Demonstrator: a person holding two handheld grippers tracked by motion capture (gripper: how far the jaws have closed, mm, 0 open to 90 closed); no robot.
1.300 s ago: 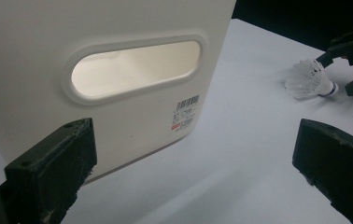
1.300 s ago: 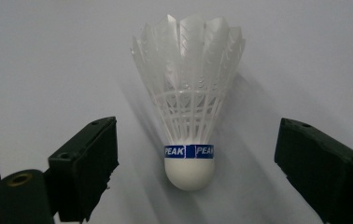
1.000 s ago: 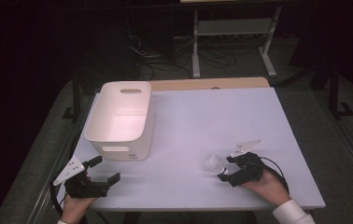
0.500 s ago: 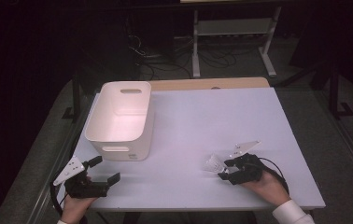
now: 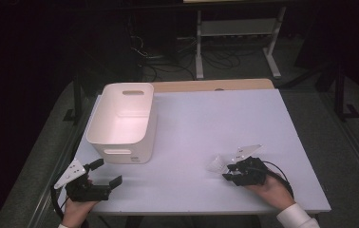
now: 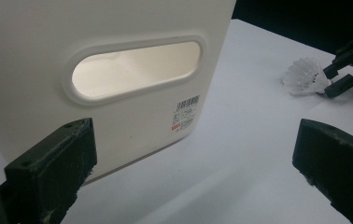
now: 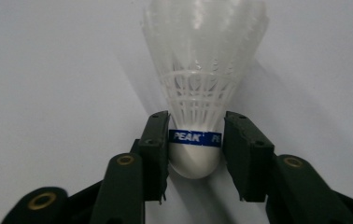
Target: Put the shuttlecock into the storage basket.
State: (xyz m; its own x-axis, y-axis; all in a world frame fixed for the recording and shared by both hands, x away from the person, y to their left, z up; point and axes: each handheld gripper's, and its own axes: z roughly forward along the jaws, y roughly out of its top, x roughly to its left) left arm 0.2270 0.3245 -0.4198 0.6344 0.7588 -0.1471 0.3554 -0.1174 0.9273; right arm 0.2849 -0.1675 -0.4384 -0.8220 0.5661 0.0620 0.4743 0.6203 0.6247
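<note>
- The left gripper (image 5: 102, 175) sits at the table's (image 5: 215, 118) near left corner, its jaws spread wide apart with nothing between them, pointing toward the near end of the white bin (image 5: 120, 121).
- The right gripper (image 5: 229, 170) rests close to the near edge, right of the middle; its jaws have just been closing and now clamp the shuttlecock (image 7: 198, 93) at its rounded white cork, on the blue band.
- The shuttlecock lies on its side on the tabletop, the plastic skirt pointing away from the gripper.
- Well apart from it, the bin stands along the left edge, open side up, a handle slot (image 6: 135, 67) in its near wall.
</note>
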